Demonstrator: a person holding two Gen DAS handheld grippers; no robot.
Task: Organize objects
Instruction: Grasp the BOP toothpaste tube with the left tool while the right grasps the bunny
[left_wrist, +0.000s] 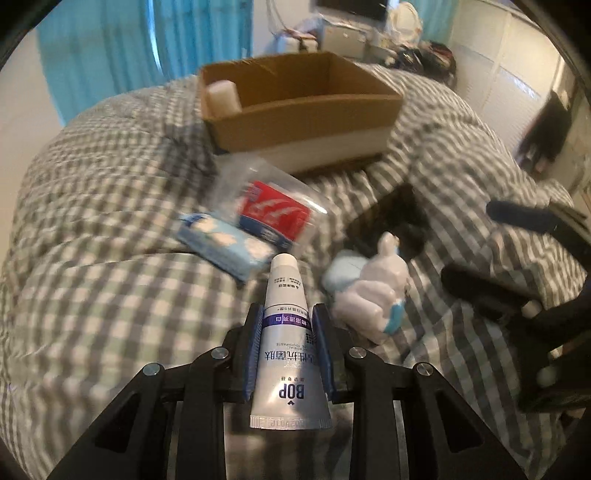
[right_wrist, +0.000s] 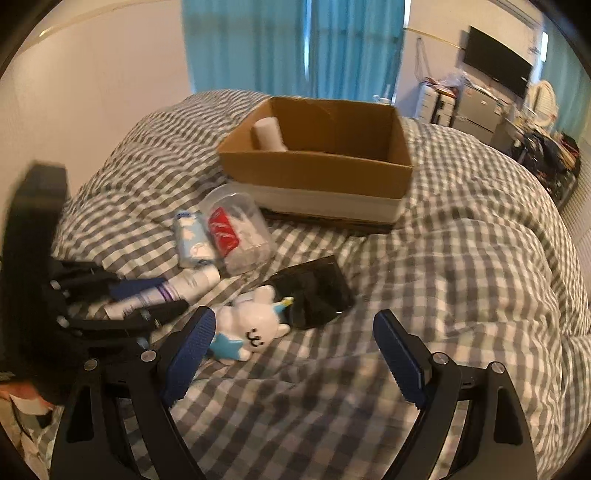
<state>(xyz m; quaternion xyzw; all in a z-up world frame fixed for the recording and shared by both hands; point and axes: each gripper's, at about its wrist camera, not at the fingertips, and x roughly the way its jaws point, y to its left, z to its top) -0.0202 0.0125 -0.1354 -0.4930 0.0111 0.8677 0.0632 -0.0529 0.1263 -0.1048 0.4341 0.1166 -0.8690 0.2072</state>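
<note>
My left gripper is shut on a white BOP toothpaste tube, cap pointing forward, held above the checked bed; it also shows in the right wrist view. My right gripper is open and empty, above the bedding beside a white and blue toy figure. A cardboard box stands further back with a white roll in its left corner. A clear plastic container with a red pack, a blue tissue pack and a black pouch lie on the bed.
The grey checked duvet covers the bed. Blue curtains hang behind. A TV, drawers and clutter stand at the far right. The right gripper's black frame shows at the right of the left wrist view.
</note>
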